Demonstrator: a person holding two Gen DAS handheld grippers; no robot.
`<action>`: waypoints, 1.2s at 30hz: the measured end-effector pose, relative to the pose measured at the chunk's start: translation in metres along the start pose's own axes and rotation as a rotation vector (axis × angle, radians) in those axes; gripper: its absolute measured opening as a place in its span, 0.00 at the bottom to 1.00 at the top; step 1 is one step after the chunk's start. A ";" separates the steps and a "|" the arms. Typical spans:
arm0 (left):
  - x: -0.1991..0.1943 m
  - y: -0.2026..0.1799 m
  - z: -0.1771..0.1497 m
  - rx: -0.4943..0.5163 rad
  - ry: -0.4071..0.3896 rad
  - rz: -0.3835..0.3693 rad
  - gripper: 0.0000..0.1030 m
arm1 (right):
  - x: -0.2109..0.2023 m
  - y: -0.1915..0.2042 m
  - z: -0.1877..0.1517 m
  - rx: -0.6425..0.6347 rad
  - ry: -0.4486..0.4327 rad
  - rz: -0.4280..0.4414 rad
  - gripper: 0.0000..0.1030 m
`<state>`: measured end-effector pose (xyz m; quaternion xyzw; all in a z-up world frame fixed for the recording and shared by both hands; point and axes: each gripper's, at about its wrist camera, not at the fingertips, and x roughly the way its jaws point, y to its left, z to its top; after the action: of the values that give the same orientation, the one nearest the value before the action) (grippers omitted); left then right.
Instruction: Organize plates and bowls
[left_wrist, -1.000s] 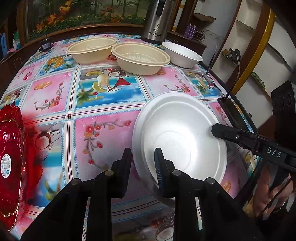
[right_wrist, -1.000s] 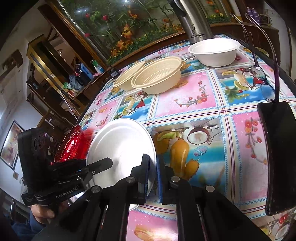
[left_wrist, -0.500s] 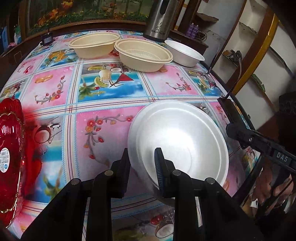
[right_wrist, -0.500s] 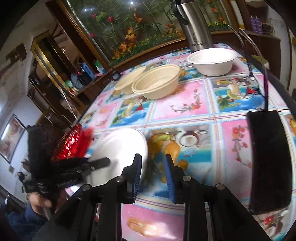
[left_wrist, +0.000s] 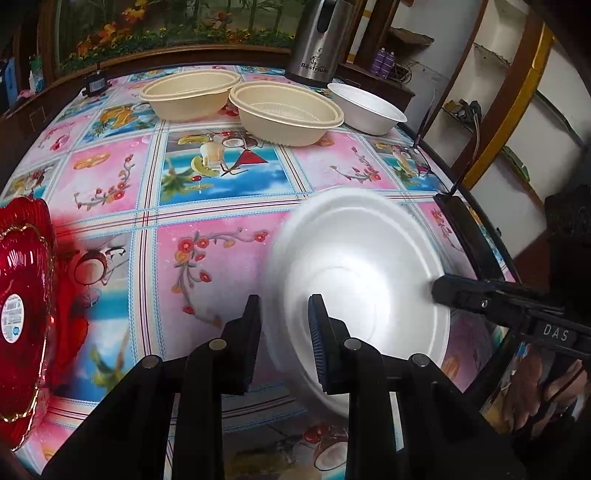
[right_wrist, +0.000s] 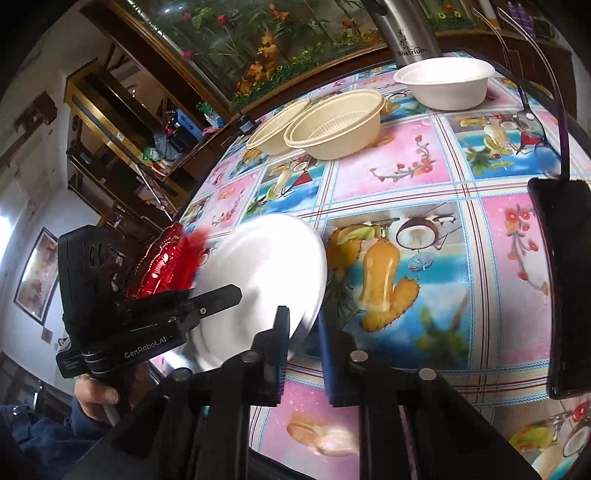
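White bowl (left_wrist: 354, 266) gripped at opposite rims, near counter (left_wrist: 221, 192) edge.
Left tongs (left_wrist: 284, 325) clamp its near rim; right tongs (right_wrist: 301, 332) close on its far rim. Red plate (left_wrist: 22, 295) lies left of bowl.

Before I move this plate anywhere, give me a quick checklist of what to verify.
1. Left gripper clamps the white plate at its near rim: ok.
2. Right gripper shut on the opposite rim: ok.
3. Plate steady: not ok, its edge is blurred.
4. Red plate apart from the white plate: ok.
5. Black slab at the table's edge clear of the plate: ok.
6. White bowl at the back empty: ok.
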<state>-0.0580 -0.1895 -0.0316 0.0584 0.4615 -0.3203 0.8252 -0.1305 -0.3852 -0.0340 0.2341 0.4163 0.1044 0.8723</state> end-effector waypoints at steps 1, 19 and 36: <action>0.000 0.000 0.000 0.002 -0.002 0.004 0.15 | 0.000 0.002 0.000 -0.007 -0.007 -0.013 0.08; -0.001 0.016 0.004 -0.053 0.025 0.036 0.52 | 0.008 -0.005 0.018 0.055 -0.074 -0.027 0.07; -0.005 0.005 -0.018 -0.019 0.084 -0.007 0.34 | -0.012 0.001 0.002 -0.001 -0.019 0.023 0.37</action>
<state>-0.0697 -0.1763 -0.0389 0.0622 0.4990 -0.3158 0.8046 -0.1366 -0.3894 -0.0237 0.2394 0.4052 0.1124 0.8751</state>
